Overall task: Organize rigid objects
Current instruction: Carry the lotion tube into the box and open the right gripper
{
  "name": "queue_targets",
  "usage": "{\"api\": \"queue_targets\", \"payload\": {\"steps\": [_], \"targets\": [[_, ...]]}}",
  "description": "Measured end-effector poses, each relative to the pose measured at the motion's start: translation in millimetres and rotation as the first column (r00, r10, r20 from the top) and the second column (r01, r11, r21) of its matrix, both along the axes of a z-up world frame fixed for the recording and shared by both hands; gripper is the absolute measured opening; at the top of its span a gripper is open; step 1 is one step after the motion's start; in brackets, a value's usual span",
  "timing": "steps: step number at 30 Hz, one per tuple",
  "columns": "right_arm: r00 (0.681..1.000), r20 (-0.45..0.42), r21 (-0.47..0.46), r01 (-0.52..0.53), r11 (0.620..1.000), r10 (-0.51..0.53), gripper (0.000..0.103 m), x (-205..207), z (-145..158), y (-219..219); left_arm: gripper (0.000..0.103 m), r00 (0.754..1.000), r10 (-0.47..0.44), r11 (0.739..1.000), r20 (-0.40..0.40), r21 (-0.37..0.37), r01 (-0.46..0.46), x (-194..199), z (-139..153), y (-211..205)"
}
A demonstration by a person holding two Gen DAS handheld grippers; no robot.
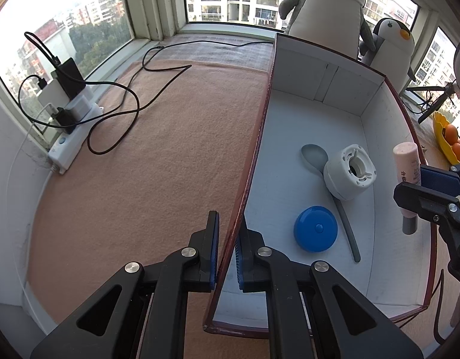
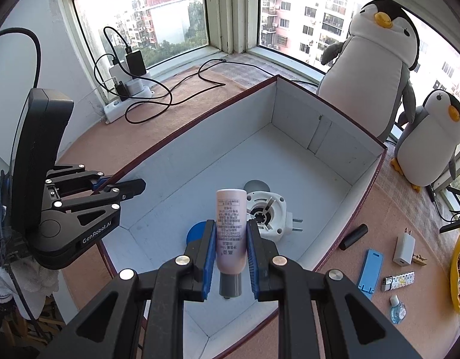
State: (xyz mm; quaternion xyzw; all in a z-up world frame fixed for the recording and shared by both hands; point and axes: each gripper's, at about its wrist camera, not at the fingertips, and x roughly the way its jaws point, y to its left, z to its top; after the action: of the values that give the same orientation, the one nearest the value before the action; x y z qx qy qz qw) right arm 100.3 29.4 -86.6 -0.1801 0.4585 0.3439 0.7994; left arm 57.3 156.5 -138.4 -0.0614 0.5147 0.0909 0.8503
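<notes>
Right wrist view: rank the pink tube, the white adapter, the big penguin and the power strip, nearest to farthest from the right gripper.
1. pink tube, clamped in the right gripper.
2. white adapter, just beyond, inside the box.
3. big penguin and power strip, far right and far left; too close to call.

Brand on my left gripper (image 2: 131,190), left of frame: "GenRobot.AI" in white on the black body.
Label on the pink tube (image 2: 231,227) in my right gripper (image 2: 230,257): small upside-down print, too fine to read.
</notes>
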Motion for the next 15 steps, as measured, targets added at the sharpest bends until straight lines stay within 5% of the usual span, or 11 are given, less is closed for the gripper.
{"api": "queue_targets", "payload": {"steps": [2, 4, 6, 15], "targets": [[1.0, 0.003, 0.001, -0.012, 1.0, 0.012, 0.023, -2, 0, 1, 0.008, 1.0, 0.0, 1.0, 0.0, 0.0, 0.0, 0, 0, 0], [1.0, 0.008, 0.007, -0.02, 1.0, 0.019, 0.056, -4, 2, 1, 0.008, 1.0, 0.0, 1.0, -0.001, 0.0, 0.0, 0, -1, 0], [0.999, 0.044, 0.018, -0.017, 1.0, 0.016, 0.07, -7, 7, 0, 0.008, 1.0, 0.0, 1.0, -0.001, -0.001, 0.0, 0, -1, 1], [0.997, 0.07, 0.004, -0.019, 1.0, 0.018, 0.07, -10, 11, 0, 0.008, 1.0, -0.001, 1.0, -0.002, 0.003, 0.001, 0, -2, 1]]}}
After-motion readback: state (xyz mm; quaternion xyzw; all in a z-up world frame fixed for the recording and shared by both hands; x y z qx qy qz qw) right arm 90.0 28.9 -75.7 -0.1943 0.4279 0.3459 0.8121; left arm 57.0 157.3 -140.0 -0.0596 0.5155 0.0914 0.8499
